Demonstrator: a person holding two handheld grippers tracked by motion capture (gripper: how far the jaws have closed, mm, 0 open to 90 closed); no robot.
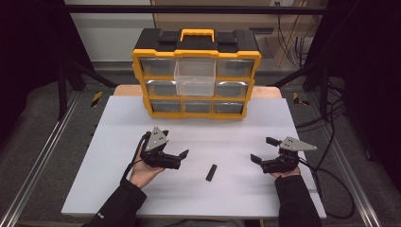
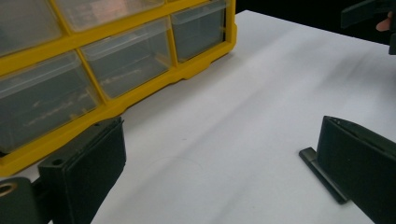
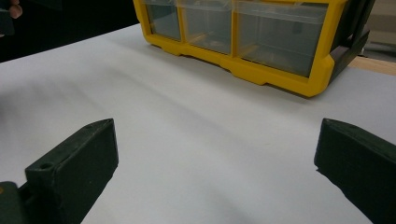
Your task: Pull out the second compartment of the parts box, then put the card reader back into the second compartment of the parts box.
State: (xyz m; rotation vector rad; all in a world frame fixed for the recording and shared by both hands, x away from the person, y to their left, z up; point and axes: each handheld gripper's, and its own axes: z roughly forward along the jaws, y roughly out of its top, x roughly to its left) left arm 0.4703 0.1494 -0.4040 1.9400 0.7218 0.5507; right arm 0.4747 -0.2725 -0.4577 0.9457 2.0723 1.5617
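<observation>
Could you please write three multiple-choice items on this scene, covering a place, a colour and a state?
1. Where does the small black part lie?
A. On the table between the two grippers
B. Inside a drawer
C. On top of the organizer

2. What colour is the organizer frame?
A. Red
B. Yellow
C. Green

3. How does the top middle drawer stand?
A. Pushed in flush
B. Pulled out
C. Lying on the table

Answers: 1 A, it rests on the white table between the left gripper and the right gripper; 2 B, yellow bars edge each drawer; 3 B, it juts forward of its neighbours.
</observation>
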